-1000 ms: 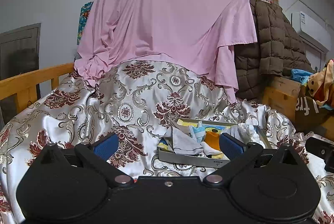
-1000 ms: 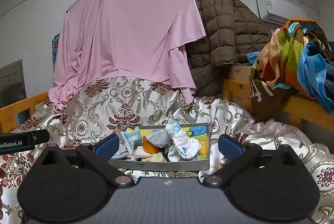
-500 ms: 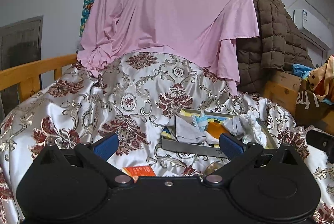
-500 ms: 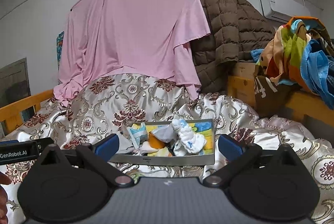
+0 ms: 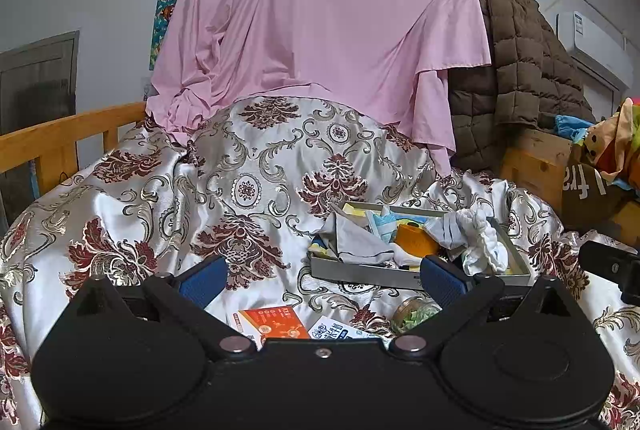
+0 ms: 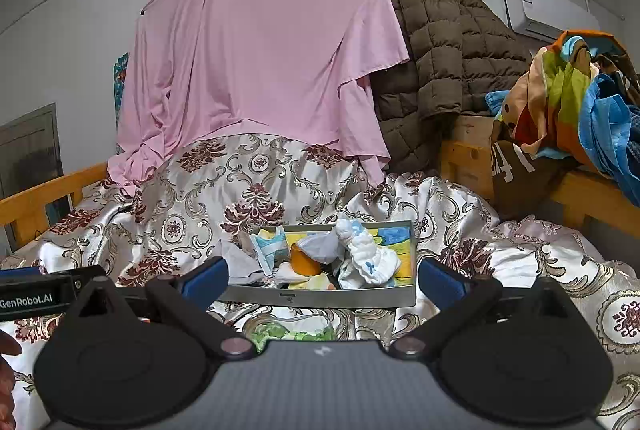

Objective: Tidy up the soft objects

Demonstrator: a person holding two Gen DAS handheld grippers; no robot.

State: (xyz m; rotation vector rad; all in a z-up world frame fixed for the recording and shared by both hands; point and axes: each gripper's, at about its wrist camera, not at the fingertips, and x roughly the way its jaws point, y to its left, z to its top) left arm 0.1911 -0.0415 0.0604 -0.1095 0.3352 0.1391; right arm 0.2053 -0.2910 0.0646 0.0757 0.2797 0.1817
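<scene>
- A shallow grey tray (image 6: 320,298) sits on the bed's patterned satin cover (image 6: 248,185), ahead of both tools.
- In the tray is a jumble of soft things: a white sock bundle with blue marks (image 6: 366,258) at the right, a pale grey cloth (image 5: 356,242) spilling over the left wall, a light-blue striped piece (image 6: 270,246), and an orange roll (image 6: 302,260) in the middle.
- The tray's floor shows yellow and blue print along the back and right.
- The left gripper (image 5: 322,276) has its blue fingers (image 5: 204,278) spread wide with nothing between them; it hovers to the tray's left front.
- The right gripper (image 6: 322,276) is likewise spread wide and empty, centred on the tray's front wall.
- In front of the tray lie an orange packet (image 5: 274,322), a white-and-blue packet (image 5: 340,330) and a clear jar of green bits (image 5: 414,312).
- Left of the tray the cover is bare; a wooden rail (image 5: 60,133) bounds that side, and a wooden frame (image 6: 592,189) piled with clothes bounds the right.
</scene>
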